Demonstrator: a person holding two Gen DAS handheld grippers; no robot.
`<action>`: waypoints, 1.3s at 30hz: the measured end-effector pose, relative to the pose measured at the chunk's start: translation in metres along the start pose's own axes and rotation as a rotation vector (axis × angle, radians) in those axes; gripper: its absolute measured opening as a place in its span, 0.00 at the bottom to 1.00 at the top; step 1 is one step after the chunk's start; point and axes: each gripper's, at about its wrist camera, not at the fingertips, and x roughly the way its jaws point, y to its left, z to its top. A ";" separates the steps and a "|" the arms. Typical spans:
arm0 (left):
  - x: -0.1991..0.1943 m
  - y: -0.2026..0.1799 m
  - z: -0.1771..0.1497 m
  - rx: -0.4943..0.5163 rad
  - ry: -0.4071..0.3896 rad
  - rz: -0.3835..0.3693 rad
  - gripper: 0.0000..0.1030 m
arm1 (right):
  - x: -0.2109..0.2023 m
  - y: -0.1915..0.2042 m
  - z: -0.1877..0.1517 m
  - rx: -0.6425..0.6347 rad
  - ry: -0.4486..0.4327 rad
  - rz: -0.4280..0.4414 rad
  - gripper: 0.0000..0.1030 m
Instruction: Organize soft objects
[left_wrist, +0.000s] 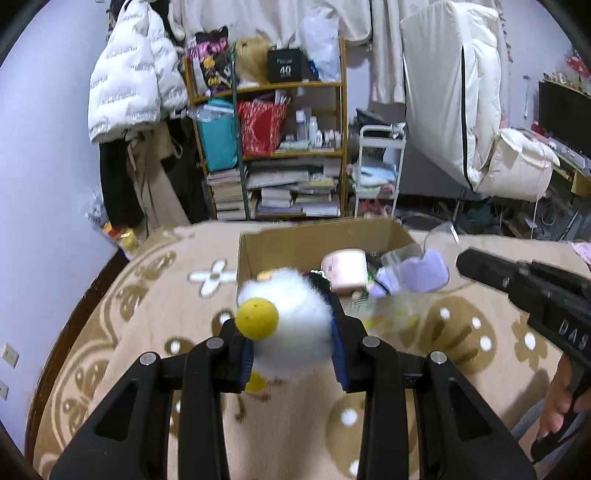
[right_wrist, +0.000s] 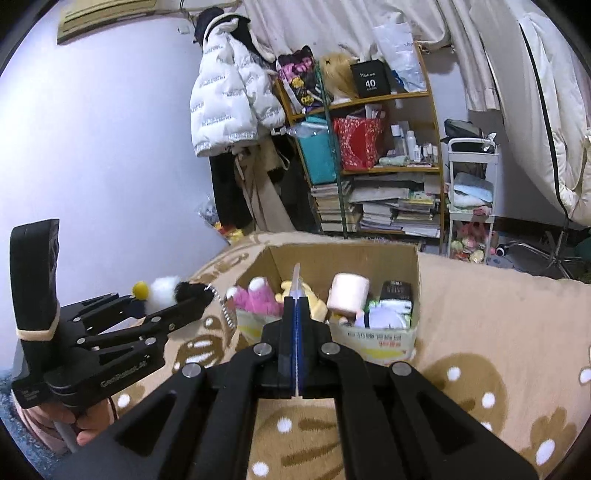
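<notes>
fingers (left_wrist: 341, 345) of left gripper (left_wrist: 291, 350) clamped on a white plush toy (left_wrist: 291, 317) with yellow beak, held above the bed cover (left_wrist: 147, 314), just short of the cardboard box (left_wrist: 280, 247), likely for dropping in. right gripper (right_wrist: 295, 325) pinched together on a thin clear packet (right_wrist: 296, 282), box beyond.

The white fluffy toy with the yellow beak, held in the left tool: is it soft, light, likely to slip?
The white fluffy toy probably squashes easily: the left tool is shut on it and its fur bulges out around the pads. It looks light for its size, being mostly fluff. It may slip a little, since loose fur gives the pads no firm surface.
</notes>
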 end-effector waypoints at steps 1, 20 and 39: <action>0.001 0.000 0.004 -0.001 -0.008 -0.003 0.32 | 0.001 -0.001 0.002 0.002 -0.009 -0.002 0.01; 0.087 -0.006 0.043 0.006 -0.019 -0.032 0.32 | 0.048 -0.037 0.023 0.008 -0.029 -0.025 0.01; 0.120 -0.022 0.035 0.072 0.066 0.041 0.66 | 0.074 -0.068 0.008 0.109 0.044 -0.013 0.02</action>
